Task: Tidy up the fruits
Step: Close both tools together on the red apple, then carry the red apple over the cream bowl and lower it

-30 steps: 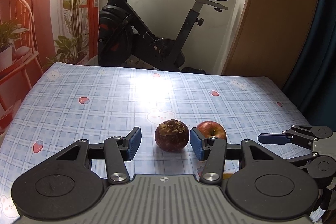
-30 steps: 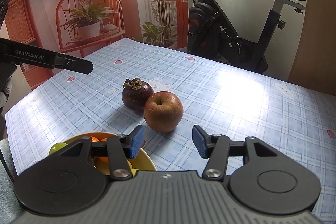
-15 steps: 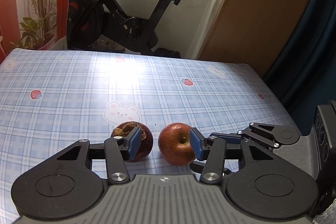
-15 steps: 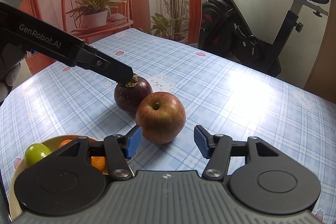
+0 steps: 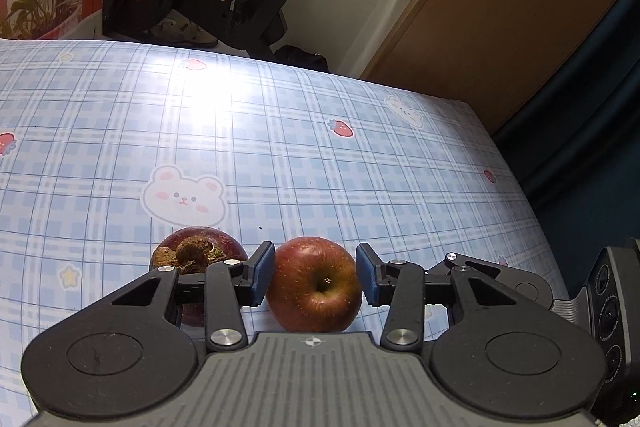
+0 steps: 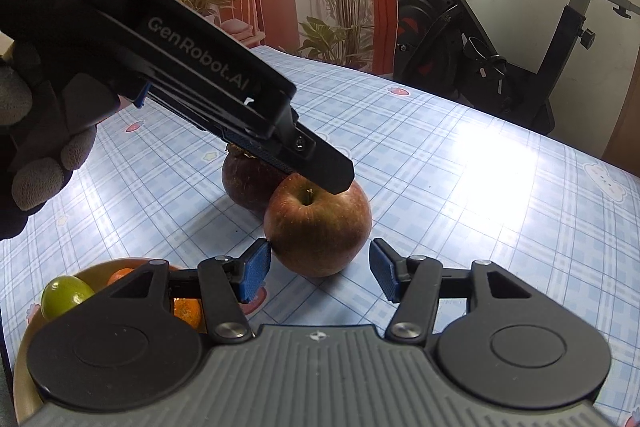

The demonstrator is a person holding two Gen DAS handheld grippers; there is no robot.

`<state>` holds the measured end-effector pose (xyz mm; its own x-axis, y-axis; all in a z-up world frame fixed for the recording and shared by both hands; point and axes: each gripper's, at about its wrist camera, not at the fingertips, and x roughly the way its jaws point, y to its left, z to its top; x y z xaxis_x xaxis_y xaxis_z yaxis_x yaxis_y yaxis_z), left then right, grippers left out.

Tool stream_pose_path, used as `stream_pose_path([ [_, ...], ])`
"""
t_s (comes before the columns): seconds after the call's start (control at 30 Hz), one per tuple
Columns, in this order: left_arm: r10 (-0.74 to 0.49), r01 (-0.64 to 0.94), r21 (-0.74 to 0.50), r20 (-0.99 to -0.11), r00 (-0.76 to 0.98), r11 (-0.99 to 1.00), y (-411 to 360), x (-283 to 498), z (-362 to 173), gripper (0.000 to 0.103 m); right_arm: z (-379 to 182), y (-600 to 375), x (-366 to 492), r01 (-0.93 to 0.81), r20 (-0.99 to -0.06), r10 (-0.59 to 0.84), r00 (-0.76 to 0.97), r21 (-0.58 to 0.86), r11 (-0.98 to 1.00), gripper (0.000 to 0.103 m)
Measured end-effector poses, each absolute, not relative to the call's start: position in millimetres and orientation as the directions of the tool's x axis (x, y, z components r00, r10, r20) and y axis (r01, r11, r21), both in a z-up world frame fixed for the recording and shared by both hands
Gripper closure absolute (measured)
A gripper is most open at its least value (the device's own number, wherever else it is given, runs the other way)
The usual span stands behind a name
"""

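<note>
on the blue checked tablecloth (image 5: 360,155) the red apple (image 5: 315,285) served as the landmark; it stood upright with its stem dimple up. the left gripper (image 5: 316,273) straddled the apple, one blue pad close to each side of the fruit, apparently just touching, though a firm squeeze could not be told; the apple rested on the cloth. just beside the apple on its left in the left wrist view, touching or nearly touching it, sat a dark purple mangosteen (image 5: 196,255) with its dry brown calyx on top, partly behind the left finger. in the right wrist view the right gripper (image 6: 320,267) stood spread wide just short of the apple (image 6: 318,227), its pads clear of the fruit and gripping nothing. a yellow bowl (image 6: 24,343) lay near the apple on that view's lower left, with a green fruit (image 6: 66,297) and orange fruit (image 6: 188,311) in it
</note>
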<state>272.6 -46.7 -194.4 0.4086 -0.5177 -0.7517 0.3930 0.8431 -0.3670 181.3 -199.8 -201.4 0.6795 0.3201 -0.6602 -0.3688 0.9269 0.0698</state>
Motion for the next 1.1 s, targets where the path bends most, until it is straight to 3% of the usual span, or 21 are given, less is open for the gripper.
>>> stream_pose_path([
  [1.1, -0.546, 0.379, -0.409, -0.733, 0.406, 0.830, -46, 266, -198, 0.054, -196, -201, 178, -0.364, -0.670, 0.349, 0.655, 0.126, 0.923, 0.043],
])
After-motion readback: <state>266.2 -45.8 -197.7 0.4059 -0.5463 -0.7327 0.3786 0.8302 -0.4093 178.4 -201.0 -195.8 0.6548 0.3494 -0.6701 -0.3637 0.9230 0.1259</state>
